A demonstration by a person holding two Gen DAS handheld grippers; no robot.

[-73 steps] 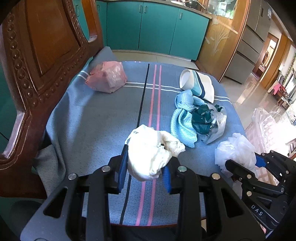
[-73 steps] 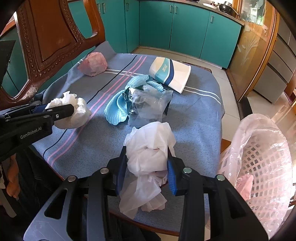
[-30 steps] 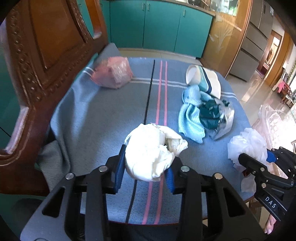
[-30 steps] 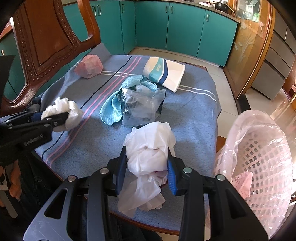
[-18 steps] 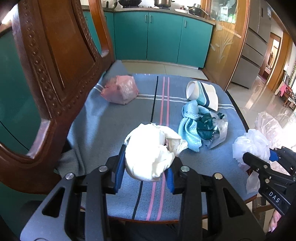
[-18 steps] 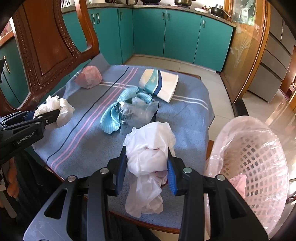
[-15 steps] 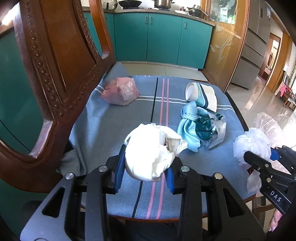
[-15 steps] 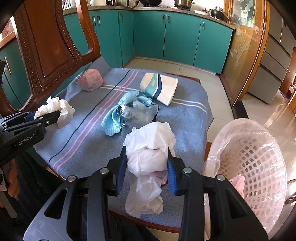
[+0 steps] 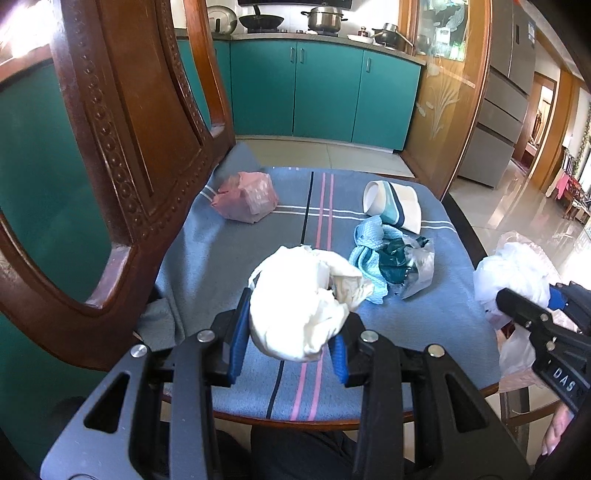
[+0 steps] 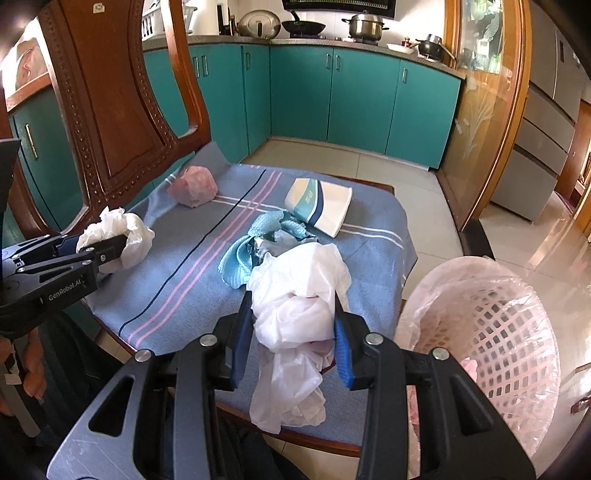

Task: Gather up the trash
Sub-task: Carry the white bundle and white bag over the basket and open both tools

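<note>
Both loads lifted clear of the bench [image 9: 221, 258] since a second ago. Left hand-held gripper [image 9: 291, 332] clamps a white paper wad [image 9: 295, 306]; right hand-held gripper [image 10: 293, 332] clamps a white plastic bag [image 10: 295, 295]. Lined basket [image 10: 517, 295] stands near right: drop comes next, probably.

Place: a home kitchen with a dining corner
Cabinets: teal cabinet doors [image 10: 362, 99] run along the far wall, straight ahead of the tongs; a grey countertop [image 10: 236, 37] sits above them
Cookware: a steel pot [image 10: 365, 26], a dark wok [image 10: 303, 26] and a lidded pan stand on it; probably a stove there
Furniture: a carved wooden chair back [image 9: 122, 122] rises left of the tongs; a cloth-covered table [image 10: 376, 221] lies under them
Beyond: a grey fridge [image 9: 506, 96] far right; tiled floor [image 10: 417, 173]
</note>
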